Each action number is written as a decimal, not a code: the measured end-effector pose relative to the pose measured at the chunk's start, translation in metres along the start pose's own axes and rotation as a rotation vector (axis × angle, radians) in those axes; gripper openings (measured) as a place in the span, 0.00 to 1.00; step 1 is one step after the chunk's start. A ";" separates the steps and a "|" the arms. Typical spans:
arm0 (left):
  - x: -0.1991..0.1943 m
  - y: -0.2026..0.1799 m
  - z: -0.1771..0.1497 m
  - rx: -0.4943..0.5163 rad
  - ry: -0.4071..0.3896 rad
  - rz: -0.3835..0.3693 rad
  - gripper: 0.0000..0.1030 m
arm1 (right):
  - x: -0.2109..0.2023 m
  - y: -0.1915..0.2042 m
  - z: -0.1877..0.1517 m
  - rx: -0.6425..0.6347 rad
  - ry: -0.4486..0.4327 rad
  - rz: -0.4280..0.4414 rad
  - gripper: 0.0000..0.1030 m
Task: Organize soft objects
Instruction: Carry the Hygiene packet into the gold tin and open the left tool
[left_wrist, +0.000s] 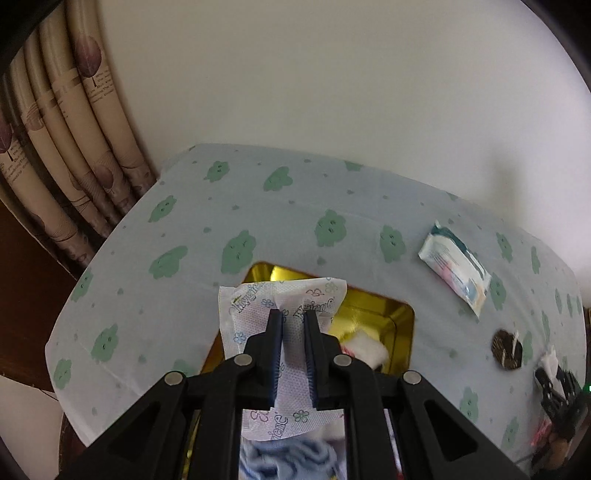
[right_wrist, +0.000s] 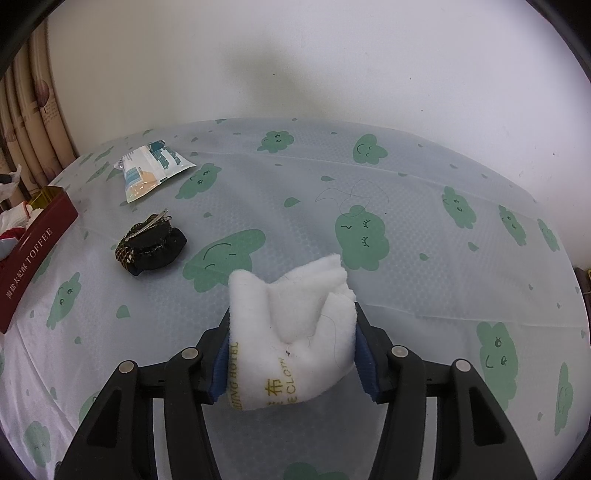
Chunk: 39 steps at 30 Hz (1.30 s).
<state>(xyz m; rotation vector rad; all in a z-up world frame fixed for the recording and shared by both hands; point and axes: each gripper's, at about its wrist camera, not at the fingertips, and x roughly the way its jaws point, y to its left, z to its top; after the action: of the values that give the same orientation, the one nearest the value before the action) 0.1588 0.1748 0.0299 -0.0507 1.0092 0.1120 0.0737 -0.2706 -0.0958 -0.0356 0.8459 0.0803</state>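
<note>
My left gripper (left_wrist: 293, 314) is shut on a flat white sanitary-pad packet (left_wrist: 255, 317) printed with small flowers, held over the open gold-lined tin (left_wrist: 384, 314). Inside the tin lie a white cloth (left_wrist: 365, 345) and a fuzzy blue item (left_wrist: 291, 458). My right gripper (right_wrist: 291, 314) is shut on a folded white hotel cloth (right_wrist: 295, 325) with yellow lettering, just above the tablecloth. In the right wrist view the same tin (right_wrist: 37, 251) shows at far left, dark red outside with "TOFFEE" on its side. The right gripper (left_wrist: 554, 384) also appears small at the right edge of the left wrist view.
A tissue pack (right_wrist: 147, 170) and a black hair accessory with a metal clip (right_wrist: 147, 242) lie on the pale tablecloth (right_wrist: 406, 229) with green clouds. They show in the left wrist view too: tissue pack (left_wrist: 454, 273), hair accessory (left_wrist: 508, 349). A white wall stands behind, curtains (left_wrist: 62, 147) at left.
</note>
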 end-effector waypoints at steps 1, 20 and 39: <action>0.005 0.001 0.003 0.004 0.008 -0.013 0.11 | 0.000 0.000 0.000 0.000 0.000 -0.001 0.51; 0.066 0.006 0.013 0.006 0.106 0.060 0.38 | 0.000 0.001 -0.001 -0.007 0.002 -0.005 0.53; -0.032 0.008 -0.028 0.015 -0.138 0.027 0.43 | 0.004 0.010 0.001 -0.057 0.020 -0.046 0.59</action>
<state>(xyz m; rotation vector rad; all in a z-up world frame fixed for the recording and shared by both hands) 0.1175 0.1779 0.0427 -0.0156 0.8731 0.1307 0.0764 -0.2606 -0.0982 -0.1090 0.8628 0.0610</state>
